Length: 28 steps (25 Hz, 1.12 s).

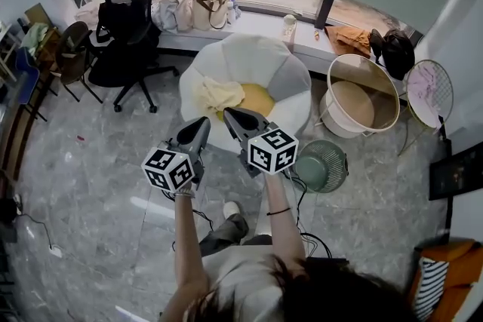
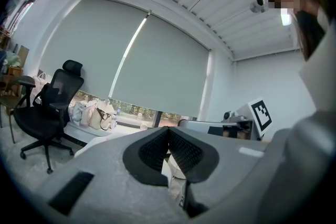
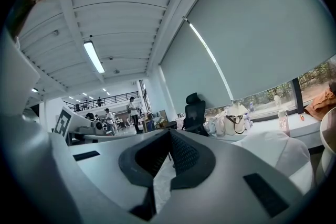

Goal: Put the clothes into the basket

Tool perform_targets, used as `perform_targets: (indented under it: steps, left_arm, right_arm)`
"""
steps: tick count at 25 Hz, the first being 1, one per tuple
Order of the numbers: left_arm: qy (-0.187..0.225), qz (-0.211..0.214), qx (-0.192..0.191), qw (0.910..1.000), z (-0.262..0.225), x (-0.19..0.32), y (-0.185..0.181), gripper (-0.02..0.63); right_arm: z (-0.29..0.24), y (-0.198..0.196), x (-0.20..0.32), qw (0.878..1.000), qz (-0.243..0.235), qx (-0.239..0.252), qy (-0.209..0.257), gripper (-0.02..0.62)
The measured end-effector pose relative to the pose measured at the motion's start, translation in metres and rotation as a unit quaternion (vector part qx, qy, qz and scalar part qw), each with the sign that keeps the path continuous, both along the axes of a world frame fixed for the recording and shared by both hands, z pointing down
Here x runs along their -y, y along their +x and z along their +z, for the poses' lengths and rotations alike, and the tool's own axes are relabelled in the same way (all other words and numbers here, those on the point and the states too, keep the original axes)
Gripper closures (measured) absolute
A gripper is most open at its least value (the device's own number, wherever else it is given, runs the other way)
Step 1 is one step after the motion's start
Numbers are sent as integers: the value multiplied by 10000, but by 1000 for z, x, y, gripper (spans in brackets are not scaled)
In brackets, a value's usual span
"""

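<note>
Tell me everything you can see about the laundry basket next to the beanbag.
The basket is round, with white walls, a thin tan rim and a beige inside that looks empty. It stands open-topped on the grey floor, right of the white beanbag and behind a small green fan. Whether it touches the beanbag cannot be told.

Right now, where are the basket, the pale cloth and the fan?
basket (image 1: 353, 105), head view, bare inside floor.
pale cloth (image 1: 217, 94), head view, its middle.
fan (image 1: 322, 166), head view, grille centre.
</note>
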State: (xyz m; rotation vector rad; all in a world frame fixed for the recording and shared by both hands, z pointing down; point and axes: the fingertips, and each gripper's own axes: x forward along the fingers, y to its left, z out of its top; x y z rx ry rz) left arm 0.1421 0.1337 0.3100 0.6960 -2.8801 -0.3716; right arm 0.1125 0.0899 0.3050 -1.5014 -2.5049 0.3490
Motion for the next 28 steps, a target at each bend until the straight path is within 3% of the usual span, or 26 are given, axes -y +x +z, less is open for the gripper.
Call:
perform_targets:
  steps: [14,28]
  left_arm:
    - [10,335,-3,9994,5,-30,-52,595]
    - [69,183,41,9998,6,-64,-83,595]
  right_arm:
    - [13,-50,-25,9993,318,-94,149,586]
    - [13,-88,-55,9994,256,-88,218,586]
